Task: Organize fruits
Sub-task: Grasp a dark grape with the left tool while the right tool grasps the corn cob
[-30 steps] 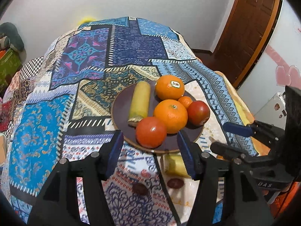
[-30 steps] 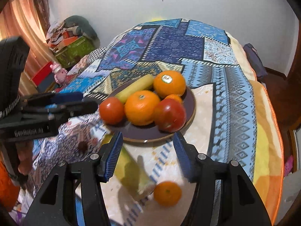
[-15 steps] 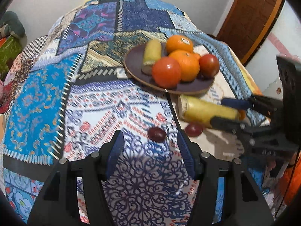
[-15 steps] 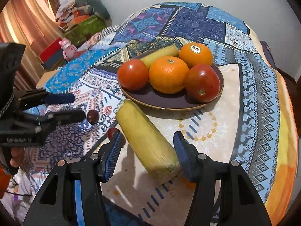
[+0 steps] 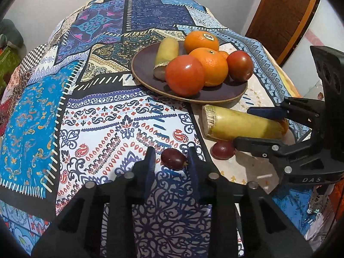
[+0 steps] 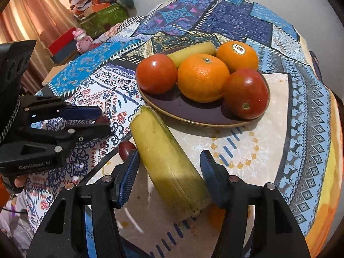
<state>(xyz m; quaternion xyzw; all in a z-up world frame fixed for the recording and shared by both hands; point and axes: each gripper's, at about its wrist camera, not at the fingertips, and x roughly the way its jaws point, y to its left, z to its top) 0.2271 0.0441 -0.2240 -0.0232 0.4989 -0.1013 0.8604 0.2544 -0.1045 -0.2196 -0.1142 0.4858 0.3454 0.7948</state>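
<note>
A dark plate (image 5: 148, 73) (image 6: 193, 114) holds two tomatoes, two oranges, a small mandarin and a yellow banana piece. A second banana piece (image 5: 240, 124) (image 6: 169, 165) lies on the cloth in front of the plate. My right gripper (image 6: 169, 172) is open, its fingers on either side of this banana. A dark grape (image 5: 173, 158) lies between the tips of my open left gripper (image 5: 172, 161). A second grape (image 5: 222, 149) (image 6: 125, 147) lies beside the banana. A small orange is mostly hidden behind the banana's far end.
The round table is covered with a patterned patchwork cloth (image 5: 86, 107). A brown door (image 5: 286, 15) stands behind on the right. Boxes and a pink toy (image 6: 82, 39) sit beyond the table's left side.
Both grippers have come down and forward. The left one now has the grape between its fingertips, and the right one straddles the loose banana piece.
</note>
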